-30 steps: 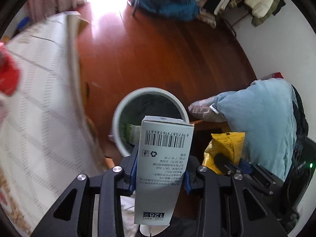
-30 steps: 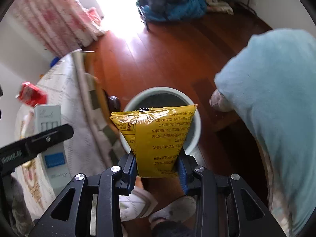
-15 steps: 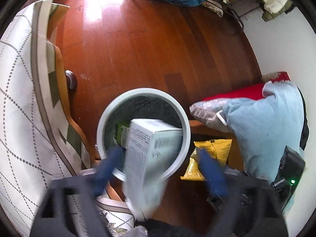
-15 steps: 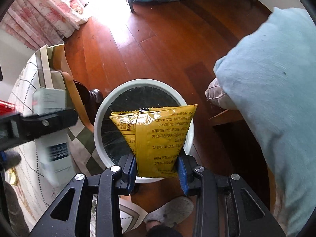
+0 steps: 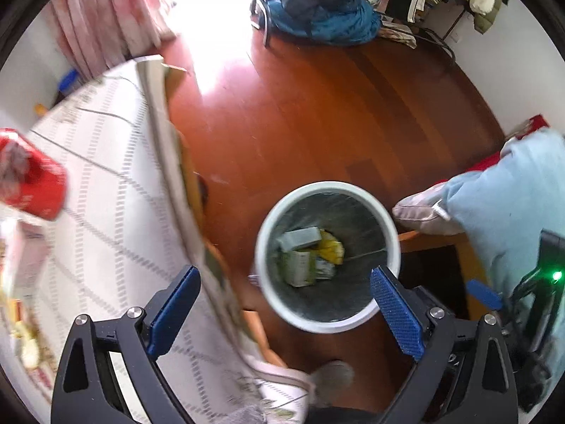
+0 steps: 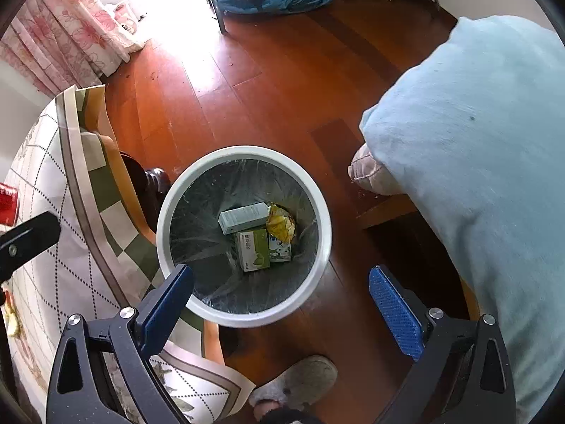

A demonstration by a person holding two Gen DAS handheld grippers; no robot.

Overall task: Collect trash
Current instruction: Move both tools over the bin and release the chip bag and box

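A white round trash bin (image 6: 325, 219) with a clear liner stands on the wooden floor; it also shows in the left wrist view (image 5: 388, 219). Inside lie a white box (image 6: 243, 217), a yellow snack bag (image 6: 280, 226) and a green carton (image 6: 252, 249). My right gripper (image 6: 280, 300) is open and empty above the bin's near rim. My left gripper (image 5: 284, 309) is open and empty, above the bin's near left side and the table edge. A red can (image 5: 33, 180) lies on the table at the left.
A table with a checked cloth (image 5: 106, 212) fills the left side of both views. A light blue pillow (image 6: 476, 141) lies on a bench at the right. A slipper (image 6: 300, 381) shows at the bottom. A heap of blue clothes (image 5: 317, 17) lies far back.
My left gripper opened and the white box fell into the bin. My right gripper opened and the yellow bag fell in too. Both grippers now hang empty above the bin.
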